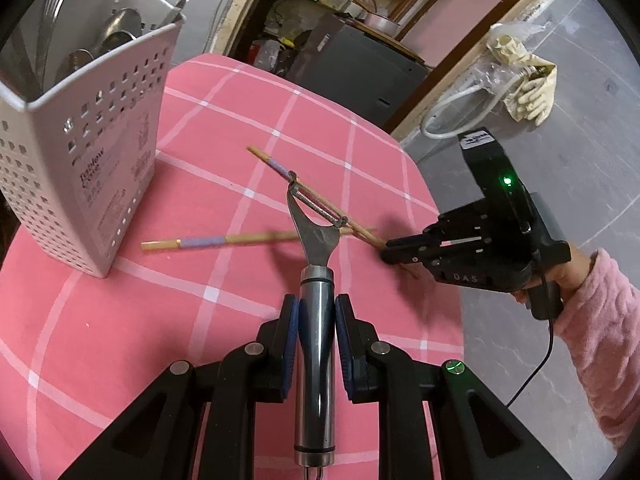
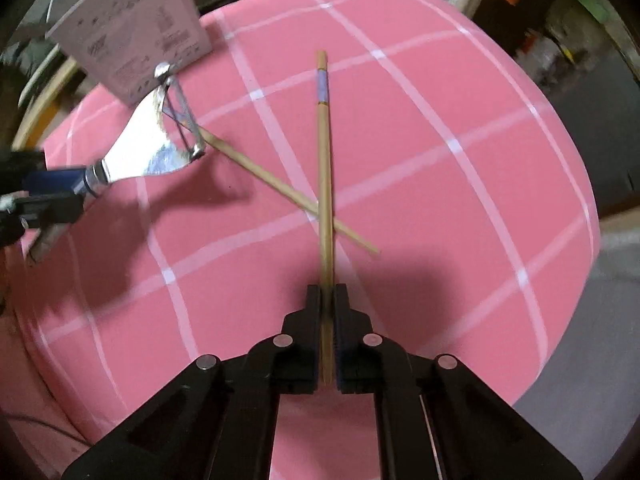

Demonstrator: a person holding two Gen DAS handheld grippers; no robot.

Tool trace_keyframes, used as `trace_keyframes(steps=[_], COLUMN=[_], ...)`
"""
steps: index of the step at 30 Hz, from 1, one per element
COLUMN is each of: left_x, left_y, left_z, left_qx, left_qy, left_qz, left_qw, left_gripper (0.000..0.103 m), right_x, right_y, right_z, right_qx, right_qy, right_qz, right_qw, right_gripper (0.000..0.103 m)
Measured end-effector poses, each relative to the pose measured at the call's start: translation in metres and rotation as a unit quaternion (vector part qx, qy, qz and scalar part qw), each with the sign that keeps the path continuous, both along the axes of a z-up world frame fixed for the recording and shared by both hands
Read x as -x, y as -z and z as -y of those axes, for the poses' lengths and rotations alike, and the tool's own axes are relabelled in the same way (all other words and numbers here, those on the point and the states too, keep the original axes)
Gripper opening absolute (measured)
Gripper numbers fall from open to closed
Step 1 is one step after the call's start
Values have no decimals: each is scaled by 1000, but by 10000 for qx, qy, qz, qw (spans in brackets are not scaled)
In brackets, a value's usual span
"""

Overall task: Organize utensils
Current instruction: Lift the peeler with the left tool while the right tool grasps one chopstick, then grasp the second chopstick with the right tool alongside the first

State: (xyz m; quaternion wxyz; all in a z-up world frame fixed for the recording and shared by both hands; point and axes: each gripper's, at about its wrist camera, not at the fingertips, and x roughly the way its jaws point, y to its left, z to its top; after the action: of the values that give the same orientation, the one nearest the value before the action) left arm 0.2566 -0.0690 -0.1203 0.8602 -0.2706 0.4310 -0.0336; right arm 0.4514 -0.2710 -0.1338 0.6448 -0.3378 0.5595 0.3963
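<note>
Chopsticks: two bamboo sticks with pale purple bands near their thick ends lie crossed on the pink checked tabletop (image 1: 120, 320), toward its right edge in the left wrist view. One chopstick (image 2: 324, 184) runs straight up between the pads of the right tool (image 2: 328, 296), which is closed on its thin end; the other chopstick (image 2: 280, 188) lies under it, slanting toward the peeler. The peeler (image 1: 316, 240), a steel Y-shaped one with a round polished handle and a serrated blade, is clamped by its handle in the left tool (image 1: 316, 320) and hangs just above the crossing, its head covering part of both sticks in the left wrist view.

A white perforated utensil holder (image 1: 88, 152) stands near the far left edge of the tabletop, well apart from the sticks, with metal spoons (image 1: 116, 36) standing in it. Its label carries print; the largest words look like "Rainbow Case", the rest too small to read.

The right tool's black body reads "DAS", held by a hand (image 1: 568, 276) in a fuzzy pink sleeve (image 1: 600, 320). Beyond the tabletop, on grey floor, lie cream gloves (image 1: 528, 80) and a white hose (image 1: 452, 104).
</note>
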Motion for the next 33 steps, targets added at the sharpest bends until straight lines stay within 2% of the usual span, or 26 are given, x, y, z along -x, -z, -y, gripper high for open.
trace_keyframes(steps=[5,8,10,11,12,14,19,21,22,23,24,29,33], left_x=[5,9,14,15,18,22,35,41,43,45,47,54,55], left_y=[-2,-2,-2,-1,-1,-1,-3,-4,-4,-4,-4,-4,-5], left_z=[2,2,0,-1,-2,-5,-11,-13,-14,-16,-17,-26,-29], left_qx=[14,17,31,17,-3,-16,-136,-177,-184,-186,-188,-156,-92], left_qy=[166,223,238,233,220,199,113,67,42,6,-31,-176,-202], left_qz=[42,78,110,117,136,171,222,238,241,244,248,242,262], left_qw=[9999,9997,9997,9997,9997,9997,9996,9995,9995,9995,9995,9994,9994], left_gripper=[18,18,18,18,18,18,18,18,18,18,18,18,18], right_x=[19,26,27,33,31,29,24,32,33,35,36,53,63], right_y=[-7,-14,-22,-26,-30,-32,-10,2,4,3,2,-7,-18], right_z=[21,22,22,19,17,2,-33,-70,-75,-79,-82,-96,-97], right_qx=[-198,-199,-262,-311,-367,-364,36,182,255,227,215,574,670], right_qy=[255,250,222,204,150,-35,-537,-709,-812,-905,-963,-1363,-1178], right_qz=[50,307,426,453,476,538,455,361,343,269,199,192,-33], right_qw=[9995,9990,9985,9983,9981,9979,9975,9967,9958,9953,9949,9888,9908], right_gripper=[5,6,17,29,35,37,37,37,36,31,21,13,9])
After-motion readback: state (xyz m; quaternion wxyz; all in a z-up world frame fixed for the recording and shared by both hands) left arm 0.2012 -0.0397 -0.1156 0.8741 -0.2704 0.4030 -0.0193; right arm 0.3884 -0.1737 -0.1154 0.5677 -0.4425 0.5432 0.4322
